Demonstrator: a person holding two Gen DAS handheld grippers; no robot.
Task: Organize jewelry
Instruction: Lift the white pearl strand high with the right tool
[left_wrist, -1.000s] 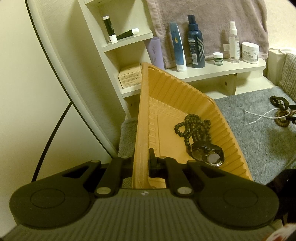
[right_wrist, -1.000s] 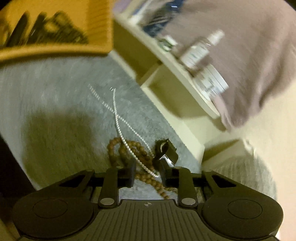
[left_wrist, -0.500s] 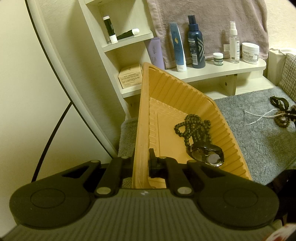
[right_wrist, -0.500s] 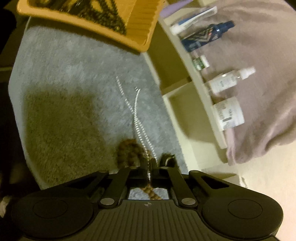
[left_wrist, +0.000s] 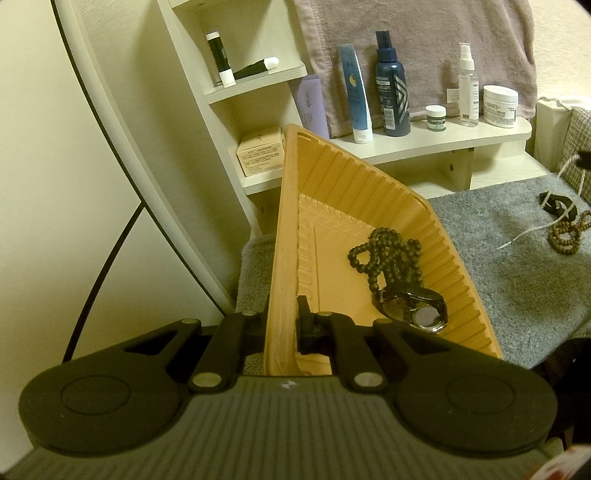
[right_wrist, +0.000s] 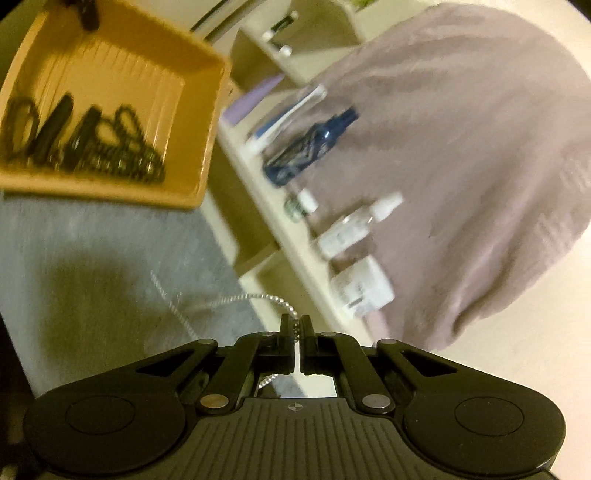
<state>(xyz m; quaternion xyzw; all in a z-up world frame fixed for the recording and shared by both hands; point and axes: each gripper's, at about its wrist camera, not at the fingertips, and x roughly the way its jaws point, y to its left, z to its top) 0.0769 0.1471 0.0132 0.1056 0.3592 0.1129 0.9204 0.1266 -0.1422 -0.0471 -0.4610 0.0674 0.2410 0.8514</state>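
My left gripper (left_wrist: 282, 317) is shut on the near rim of an orange ribbed tray (left_wrist: 291, 206), one finger inside and one outside, holding it tilted over the grey mat. In the tray lie a dark bead necklace (left_wrist: 384, 254) and a dark wristwatch (left_wrist: 413, 310). My right gripper (right_wrist: 295, 326) is shut on a thin silver chain (right_wrist: 240, 297), which trails down to the mat. From the left wrist view the chain (left_wrist: 569, 173) rises at the far right, above a brown bead bracelet (left_wrist: 567, 236) and a small black item (left_wrist: 557, 203) on the mat.
A grey mat (left_wrist: 509, 266) covers the surface. Behind it a cream shelf (left_wrist: 424, 138) carries bottles, tubes and jars under a hanging mauve towel (left_wrist: 413, 37). A small box (left_wrist: 260, 155) sits on a lower shelf. A curved white frame (left_wrist: 122, 122) stands at the left.
The right gripper closed on the silver chain beside the brown beads and rose with it, tipping up toward the shelf. The left gripper and the tray stayed put.
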